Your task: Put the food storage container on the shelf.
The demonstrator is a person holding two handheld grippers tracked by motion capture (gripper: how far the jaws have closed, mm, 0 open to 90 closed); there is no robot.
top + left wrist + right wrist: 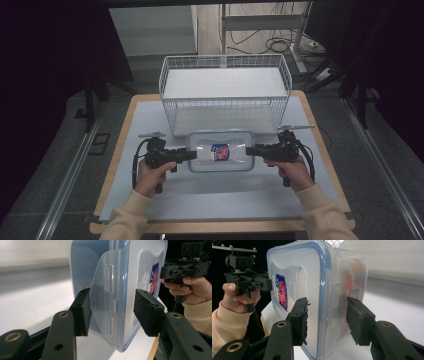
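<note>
A clear plastic container [221, 151] with a blue-rimmed lid and a red-and-blue sticker hangs level just above the white table mat [225, 195], held at both short ends. My left gripper [192, 154] grips its left end. In the left gripper view the jaws [112, 312] straddle the latch flap of the container [140, 270], one pad on the base and one on the lid. My right gripper [248, 151] holds the opposite end, and in the right gripper view its pads [327, 320] press the lid and base of the container [294, 270]. Something orange shows dimly inside.
A white wire basket [225, 107] stands right behind the container at the back of the table. The mat lies on a wooden tabletop [320, 145] whose edges show left, right and front. Beyond the table are a dark floor, cables and table legs.
</note>
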